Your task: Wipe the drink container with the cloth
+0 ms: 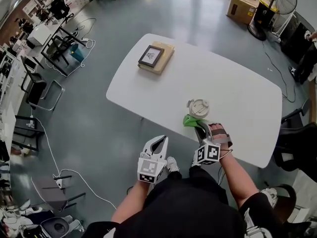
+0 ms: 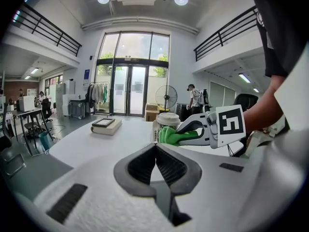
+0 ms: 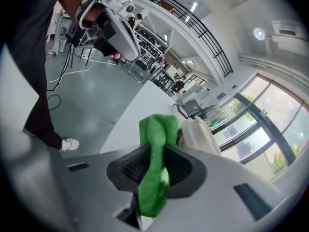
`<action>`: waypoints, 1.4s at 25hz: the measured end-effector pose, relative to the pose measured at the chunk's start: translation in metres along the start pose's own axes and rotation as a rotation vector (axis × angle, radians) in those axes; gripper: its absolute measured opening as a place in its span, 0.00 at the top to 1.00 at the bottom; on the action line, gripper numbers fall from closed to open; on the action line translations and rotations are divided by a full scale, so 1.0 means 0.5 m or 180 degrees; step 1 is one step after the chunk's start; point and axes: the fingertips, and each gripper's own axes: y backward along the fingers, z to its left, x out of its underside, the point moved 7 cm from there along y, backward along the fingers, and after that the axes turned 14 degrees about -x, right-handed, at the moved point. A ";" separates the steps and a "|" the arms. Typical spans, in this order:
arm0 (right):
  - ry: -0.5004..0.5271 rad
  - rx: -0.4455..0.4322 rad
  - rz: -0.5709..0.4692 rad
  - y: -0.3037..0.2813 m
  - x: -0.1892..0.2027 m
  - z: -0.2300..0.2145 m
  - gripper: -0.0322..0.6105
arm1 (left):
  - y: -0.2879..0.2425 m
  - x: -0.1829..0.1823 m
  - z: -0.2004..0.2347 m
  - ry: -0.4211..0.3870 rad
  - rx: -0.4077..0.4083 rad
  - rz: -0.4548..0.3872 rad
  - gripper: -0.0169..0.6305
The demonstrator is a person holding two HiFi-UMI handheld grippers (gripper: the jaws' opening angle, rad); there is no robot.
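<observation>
A white lidded drink cup (image 1: 198, 107) stands near the front edge of the white table (image 1: 237, 93). My right gripper (image 1: 197, 126) is shut on a green cloth (image 1: 190, 120), and the cloth's bunched end presses against the cup's near side (image 3: 199, 133). In the right gripper view the cloth (image 3: 155, 153) runs between the jaws. From the left gripper view the cup (image 2: 166, 125) and the cloth (image 2: 174, 135) show across the table. My left gripper (image 1: 159, 143) hangs off the table's front edge, shut with nothing in it.
A framed picture on a wooden board (image 1: 155, 57) lies at the table's far left. Cardboard boxes (image 1: 242, 4) and a standing fan (image 1: 272, 4) are on the floor beyond. Black chairs (image 1: 292, 143) crowd the right side. Cables run across the grey floor.
</observation>
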 end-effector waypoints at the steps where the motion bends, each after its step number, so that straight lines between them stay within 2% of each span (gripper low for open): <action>1: -0.0016 -0.0023 0.0009 -0.004 0.002 0.002 0.81 | 0.000 0.004 -0.002 0.0004 -0.0007 0.0020 0.95; 8: -0.0142 -0.0197 0.0080 -0.043 0.028 0.024 0.81 | 0.009 0.022 -0.016 -0.0064 -0.0118 0.0093 0.95; 18: -0.0303 -0.0405 0.0298 -0.113 0.069 0.062 0.81 | 0.012 0.050 -0.033 -0.0084 -0.0084 0.0147 0.95; 26: -0.0298 -0.0545 0.0397 -0.147 0.090 0.082 0.80 | 0.013 0.054 -0.035 -0.0090 -0.0102 0.0198 0.95; 31: -0.0312 -0.0626 0.0264 -0.145 0.089 0.082 0.80 | 0.008 0.058 -0.037 -0.0098 -0.0083 0.0210 0.95; 35: -0.0267 -0.0611 -0.0139 -0.100 0.072 0.072 0.80 | -0.001 0.051 -0.041 -0.0099 -0.0075 0.0206 0.95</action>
